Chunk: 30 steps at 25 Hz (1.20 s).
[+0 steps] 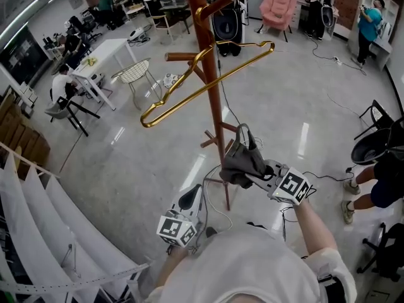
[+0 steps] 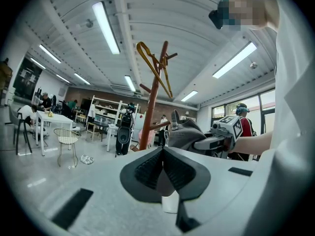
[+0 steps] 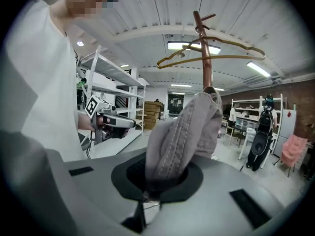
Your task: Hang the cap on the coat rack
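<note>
Two tongs, three views. Head view: right tongs point(image 1: 254, 175) hold the cap point(image 1: 242, 161) beside the rack point(image 1: 205, 27), near a low peg point(image 1: 212, 137). Left gripper view: left tongs point(image 2: 163, 157) are pressed together, empty. Right gripper view: the cap is pinched; its opening should go over a peg before release.

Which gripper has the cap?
The right gripper, jaws clamped on the grey cap by the coat rack; the left gripper is shut on nothing.
</note>
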Each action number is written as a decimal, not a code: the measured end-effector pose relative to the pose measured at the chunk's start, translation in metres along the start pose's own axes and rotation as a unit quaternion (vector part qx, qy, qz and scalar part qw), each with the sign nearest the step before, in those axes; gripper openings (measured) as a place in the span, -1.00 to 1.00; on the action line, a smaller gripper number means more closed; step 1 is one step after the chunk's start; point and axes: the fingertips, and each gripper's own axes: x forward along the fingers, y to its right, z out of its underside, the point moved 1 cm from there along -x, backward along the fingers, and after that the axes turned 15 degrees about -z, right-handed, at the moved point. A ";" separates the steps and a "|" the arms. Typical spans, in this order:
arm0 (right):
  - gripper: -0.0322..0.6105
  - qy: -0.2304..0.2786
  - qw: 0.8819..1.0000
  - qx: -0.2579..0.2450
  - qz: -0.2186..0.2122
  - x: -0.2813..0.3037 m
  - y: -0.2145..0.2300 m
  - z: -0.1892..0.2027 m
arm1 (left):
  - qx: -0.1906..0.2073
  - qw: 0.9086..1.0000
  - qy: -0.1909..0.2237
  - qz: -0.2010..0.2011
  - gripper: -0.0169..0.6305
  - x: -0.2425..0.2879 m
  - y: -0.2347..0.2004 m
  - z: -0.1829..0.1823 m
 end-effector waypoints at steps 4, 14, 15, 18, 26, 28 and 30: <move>-0.85 -0.026 0.999 -0.003 -0.031 0.001 0.015 0.010 | 0.008 1.000 0.000 -0.010 -0.92 0.000 -0.003 0.000; -0.85 -0.016 0.998 0.018 -0.058 0.029 0.042 0.024 | -0.001 1.000 -0.004 -0.027 -0.92 0.001 -0.008 0.003; -0.85 -0.017 0.998 0.020 -0.061 0.032 0.043 0.025 | -0.002 1.000 -0.004 -0.027 -0.92 0.002 -0.008 0.003; -0.85 -0.020 0.997 0.024 -0.067 0.042 0.048 0.029 | -0.005 1.000 -0.006 -0.029 -0.92 0.003 -0.010 0.005; -0.85 -0.034 0.996 0.047 -0.060 0.066 0.061 0.047 | -0.007 0.999 -0.006 -0.038 -0.92 0.003 -0.020 0.006; -0.85 -0.036 0.996 0.053 -0.058 0.068 0.065 0.050 | -0.007 0.999 -0.007 -0.039 -0.92 0.005 -0.021 0.005; -0.85 -0.038 0.996 0.058 -0.051 0.071 0.070 0.053 | -0.008 0.999 -0.007 -0.039 -0.92 0.007 -0.023 0.005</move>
